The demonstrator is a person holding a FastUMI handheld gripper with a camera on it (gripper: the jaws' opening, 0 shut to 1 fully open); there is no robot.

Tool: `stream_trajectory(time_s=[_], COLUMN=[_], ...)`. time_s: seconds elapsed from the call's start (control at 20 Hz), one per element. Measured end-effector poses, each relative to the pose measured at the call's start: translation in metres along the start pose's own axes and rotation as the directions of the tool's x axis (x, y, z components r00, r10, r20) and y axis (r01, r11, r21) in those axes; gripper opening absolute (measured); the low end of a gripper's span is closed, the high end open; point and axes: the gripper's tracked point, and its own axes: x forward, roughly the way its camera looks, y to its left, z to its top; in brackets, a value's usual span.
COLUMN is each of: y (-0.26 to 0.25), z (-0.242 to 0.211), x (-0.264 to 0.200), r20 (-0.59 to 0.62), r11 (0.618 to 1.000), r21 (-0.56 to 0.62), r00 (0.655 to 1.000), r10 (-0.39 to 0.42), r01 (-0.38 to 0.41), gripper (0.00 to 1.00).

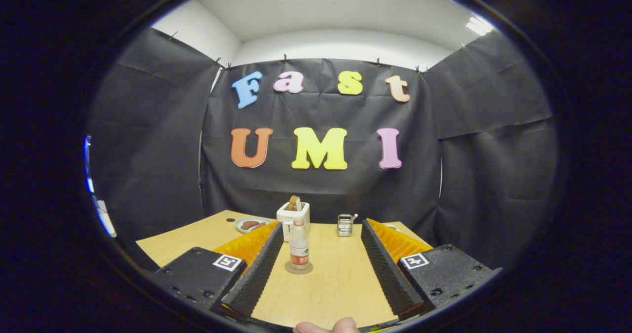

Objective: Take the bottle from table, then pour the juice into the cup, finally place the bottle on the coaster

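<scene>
I see the tongs [321, 236] held wide open above a pale wooden table [335, 283], their two ridged fingers [259, 273] reaching forward with a broad gap between them and nothing gripped. A small clear bottle [299, 244] with a red and white label stands upright on a round coaster [298, 268], in the gap between the fingers, closer to the left finger and apart from both. Beyond the bottle, near the far edge of the table, sits a white toaster [293, 215] with a slice of bread [295, 203] poking up from it. To the left of the toaster lies a plate [247, 224] with something brown on it. To the right of the toaster, just ahead of the right finger's tip, stands a metal cup [344, 225] with a handle sticking out. A fingertip [326, 327] of a person shows at the near edge of the table.
</scene>
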Motion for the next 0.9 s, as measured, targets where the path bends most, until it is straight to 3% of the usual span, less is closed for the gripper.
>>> stream_trajectory(time_s=[0.9], y=[-0.0024], z=[0.0056], x=[-0.0023], r20=[0.014], r11=[0.999], r21=[0.020], r00=[0.999], r10=[-0.033], r01=[0.033], gripper=[1.00])
